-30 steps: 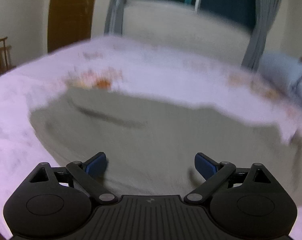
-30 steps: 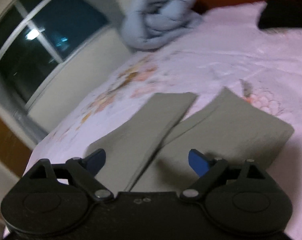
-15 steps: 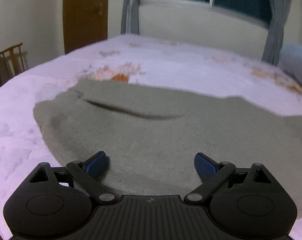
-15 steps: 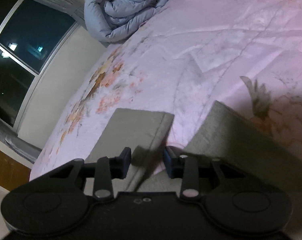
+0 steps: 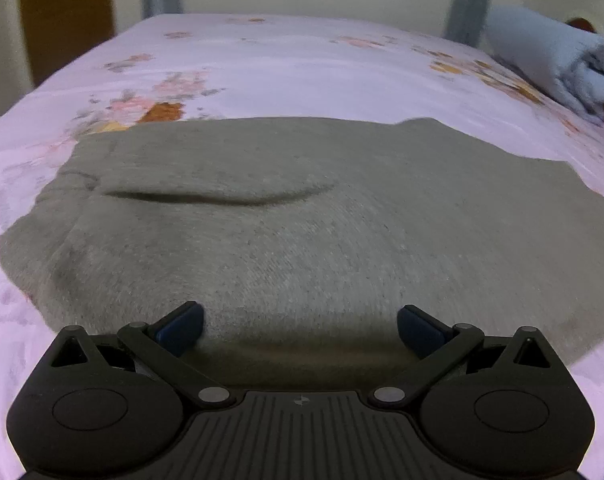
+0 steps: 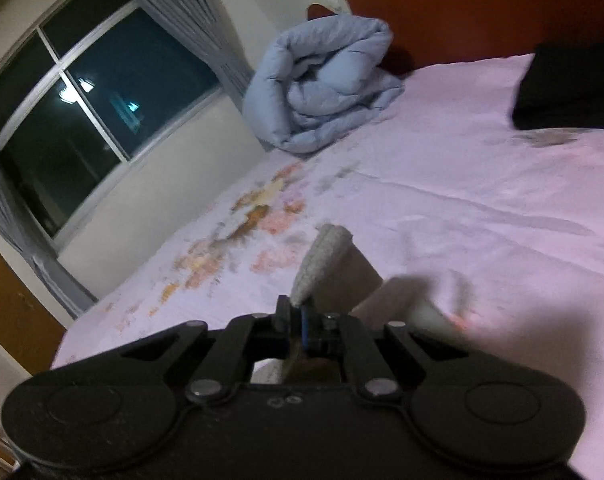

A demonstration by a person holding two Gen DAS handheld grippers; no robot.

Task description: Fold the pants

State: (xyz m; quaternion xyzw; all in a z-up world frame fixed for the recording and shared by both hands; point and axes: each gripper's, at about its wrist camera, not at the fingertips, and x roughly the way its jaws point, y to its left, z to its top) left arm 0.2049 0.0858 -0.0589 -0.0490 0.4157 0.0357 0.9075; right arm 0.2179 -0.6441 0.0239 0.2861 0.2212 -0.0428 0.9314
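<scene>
The right hand-held gripper [image 6: 297, 326] has just clamped its jaws fully together on a pinch of the pants [image 6: 326, 258], and the cloth is caught between the pads: a grey hem edge stands up out of the jaws just ahead of them, with a second flap of the same cloth blurred just to its right. The left hand-held gripper [image 5: 299, 328] has its jaws spread wide, having just opened a little further, with nothing pinched; its blue pads [image 5: 181, 324] hang just over the near edge of the pants [image 5: 302, 220], which lie flat and broad in front of it, a long dark slit like a pocket mouth further ahead.

This looks like the start of a fold: one end of the pants is gripped, the other not yet. The next move probably calls for the left jaws to close on the near edge below them, so both ends can be carried over together without the cloth sagging or twisting.

The pants lie on a bed [image 5: 302, 68] with a pale pink sheet and a flower print. Further from the right gripper sit a rolled blue quilt [image 6: 322, 84] and something dark [image 6: 570, 88] at the frame's edge, beyond them a wooden headboard [image 6: 482, 8], a night-dark window [image 6: 81, 112] and grey curtains [image 6: 189, 4]
</scene>
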